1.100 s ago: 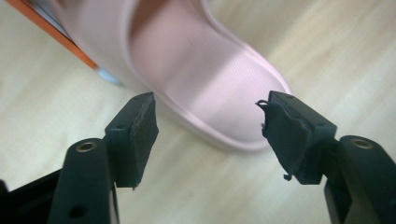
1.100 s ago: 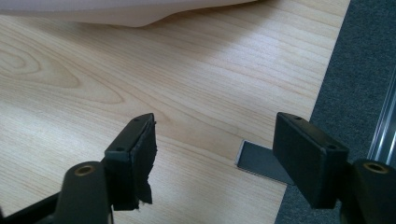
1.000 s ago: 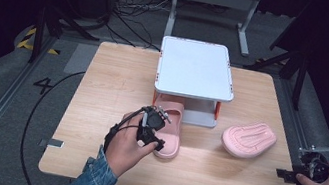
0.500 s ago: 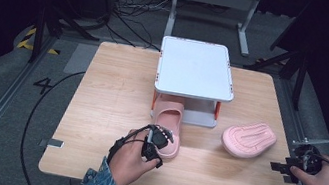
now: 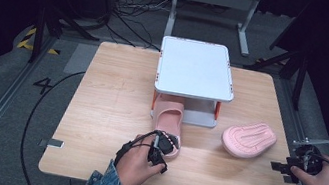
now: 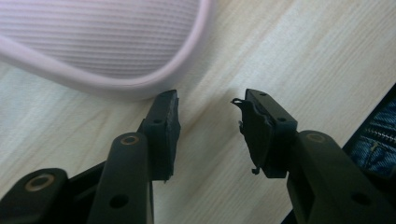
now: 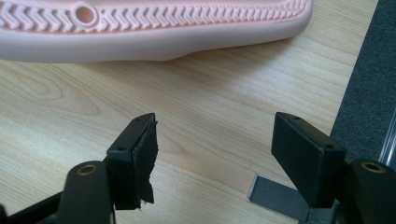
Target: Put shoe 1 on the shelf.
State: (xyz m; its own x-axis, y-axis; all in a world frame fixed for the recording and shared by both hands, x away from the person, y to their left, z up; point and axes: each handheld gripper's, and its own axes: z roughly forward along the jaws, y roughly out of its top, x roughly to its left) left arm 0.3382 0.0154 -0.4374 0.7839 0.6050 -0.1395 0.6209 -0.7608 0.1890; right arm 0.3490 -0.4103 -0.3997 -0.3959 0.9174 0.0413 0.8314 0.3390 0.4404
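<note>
The left claw [image 5: 167, 145] is at the heel end of the upright pink slipper [image 5: 169, 119], whose toe lies under the white 2-level shelf [image 5: 196, 68] on the counter [image 5: 106, 98]. In the left gripper view its jaws have just been closing and now stand half open. The slipper's rounded heel rim [image 6: 154, 84] is just in front of 1 jaw tip, and only bare wood lies between the pads, so nothing is held.

The right claw [image 5: 286, 168] waits near the counter's right edge, open and empty, a little apart from the second slipper [image 5: 249, 138], which lies sole-up.

I judge the step to be the approach for grasping the upright slipper. Next, the left claw must move forward over the heel rim before closing.
</note>
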